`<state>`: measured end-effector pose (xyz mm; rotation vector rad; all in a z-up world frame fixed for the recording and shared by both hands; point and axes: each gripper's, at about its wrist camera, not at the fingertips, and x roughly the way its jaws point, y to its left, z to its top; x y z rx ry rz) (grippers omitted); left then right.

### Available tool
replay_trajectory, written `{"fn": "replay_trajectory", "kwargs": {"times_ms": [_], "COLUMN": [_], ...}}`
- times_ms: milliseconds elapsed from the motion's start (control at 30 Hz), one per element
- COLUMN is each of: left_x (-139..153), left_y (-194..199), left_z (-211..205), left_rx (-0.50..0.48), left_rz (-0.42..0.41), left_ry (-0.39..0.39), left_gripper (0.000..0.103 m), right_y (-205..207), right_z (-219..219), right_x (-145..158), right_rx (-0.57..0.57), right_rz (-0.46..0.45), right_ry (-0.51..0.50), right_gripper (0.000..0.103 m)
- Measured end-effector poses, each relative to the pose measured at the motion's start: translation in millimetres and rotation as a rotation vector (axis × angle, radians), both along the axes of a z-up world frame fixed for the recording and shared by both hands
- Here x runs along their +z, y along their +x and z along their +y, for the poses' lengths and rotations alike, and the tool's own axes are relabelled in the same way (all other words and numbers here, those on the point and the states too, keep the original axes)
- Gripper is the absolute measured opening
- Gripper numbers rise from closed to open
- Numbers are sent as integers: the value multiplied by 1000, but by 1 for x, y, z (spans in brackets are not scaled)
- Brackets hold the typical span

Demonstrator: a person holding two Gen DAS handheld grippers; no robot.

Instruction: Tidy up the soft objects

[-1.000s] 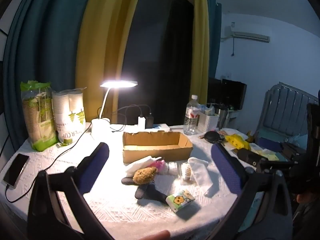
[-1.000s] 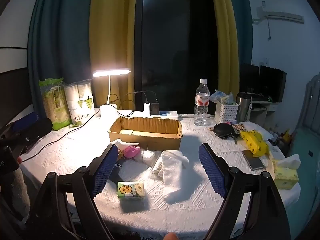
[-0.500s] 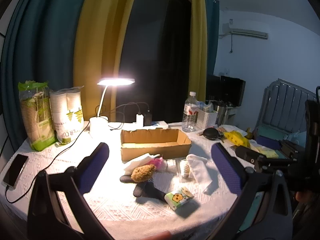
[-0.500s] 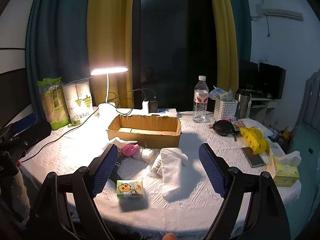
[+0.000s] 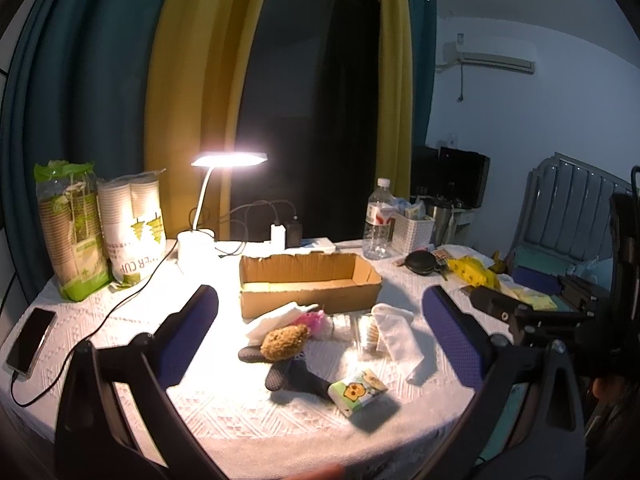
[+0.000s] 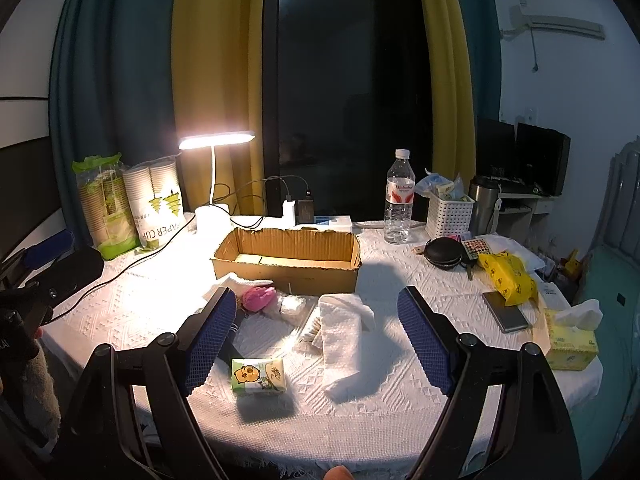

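Observation:
An open cardboard box (image 5: 308, 284) (image 6: 288, 260) stands mid-table. In front of it lie a brown fuzzy ball (image 5: 285, 342), a pink soft item (image 5: 314, 320) (image 6: 259, 297), a white cloth (image 5: 276, 320), a dark sock (image 5: 292, 374), a white towel (image 5: 398, 338) (image 6: 346, 332) and a green tissue pack (image 5: 357, 393) (image 6: 259, 376). My left gripper (image 5: 320, 328) is open and empty, held above the table's near edge. My right gripper (image 6: 314, 340) is open and empty, also short of the pile.
A lit desk lamp (image 5: 208, 200), cup sleeves (image 5: 134, 226), a phone (image 5: 30, 340) and cables sit at the left. A water bottle (image 6: 398, 204), white basket (image 6: 448, 216), black case (image 6: 444, 258), yellow pack (image 6: 506, 280) and tissue box (image 6: 570, 334) sit at the right.
Both grippers have shifted slightly over the last second, so the table sits a little differently in view. Nothing on the table has moved; both stay open.

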<state>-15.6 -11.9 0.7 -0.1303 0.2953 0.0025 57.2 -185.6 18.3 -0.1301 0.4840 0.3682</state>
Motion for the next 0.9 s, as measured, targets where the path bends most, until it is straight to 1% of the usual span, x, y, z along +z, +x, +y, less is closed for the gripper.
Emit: {"fn": "replay_trajectory", "kwargs": {"times_ms": [900], "left_x": [-2], "left_y": [1], "left_z": [-3], "left_rx": [-4], "left_rz": [13], "left_ry": [7], "left_gripper": [103], "right_y": [-1], "right_z": [-1], "right_x": [-2], "right_rx": [1], "right_rz": [1], "right_ry": [1], "right_gripper": [86]}}
